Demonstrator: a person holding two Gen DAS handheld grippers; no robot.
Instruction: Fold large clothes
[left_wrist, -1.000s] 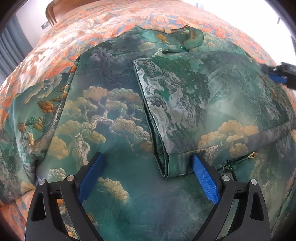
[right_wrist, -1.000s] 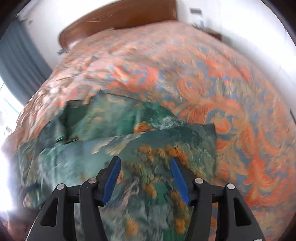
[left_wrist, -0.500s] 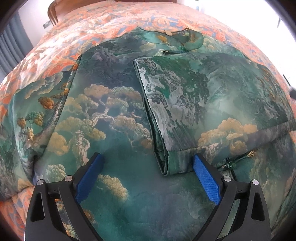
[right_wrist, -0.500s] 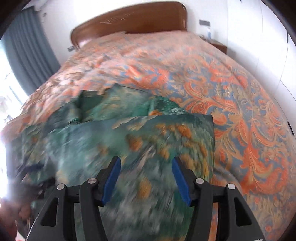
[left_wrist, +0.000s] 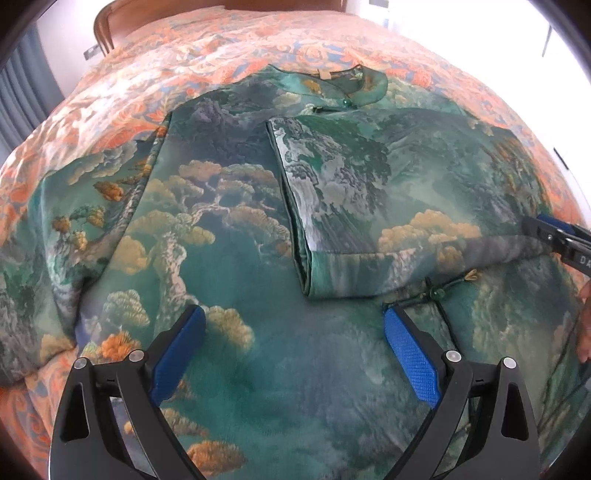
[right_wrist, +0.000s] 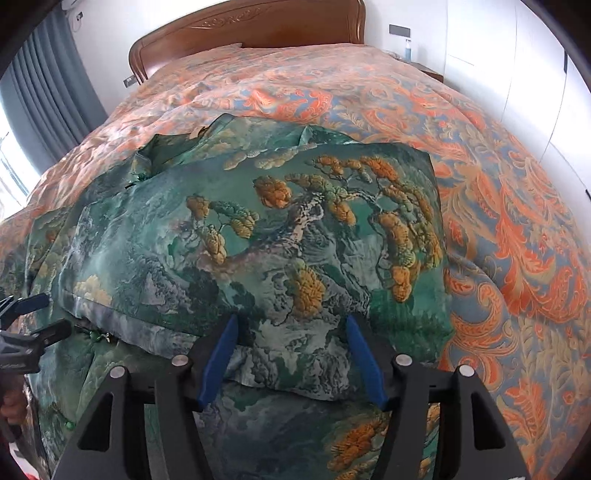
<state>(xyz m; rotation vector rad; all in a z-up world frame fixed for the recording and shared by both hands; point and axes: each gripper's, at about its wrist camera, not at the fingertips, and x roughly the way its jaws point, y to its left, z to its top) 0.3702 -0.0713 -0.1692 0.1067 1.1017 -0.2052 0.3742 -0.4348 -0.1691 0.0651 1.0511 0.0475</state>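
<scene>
A large green silk garment printed with pines and mountains lies spread on the bed. Its right sleeve is folded across the chest; the collar points to the headboard. My left gripper is open and empty, just above the garment's lower front. My right gripper is open and empty, its fingers either side of the folded sleeve's lower edge. The same garment fills the right wrist view. Each gripper shows at the other view's edge: the right one, the left one.
The bed carries an orange and blue floral cover. A wooden headboard stands at the far end, grey curtains to the left, a white wall and nightstand to the right. A knotted frog button lies below the folded sleeve.
My right gripper has swung down and left over the garment to the folded sleeve's lower edge. My left gripper has barely moved. The garment lies as before.
</scene>
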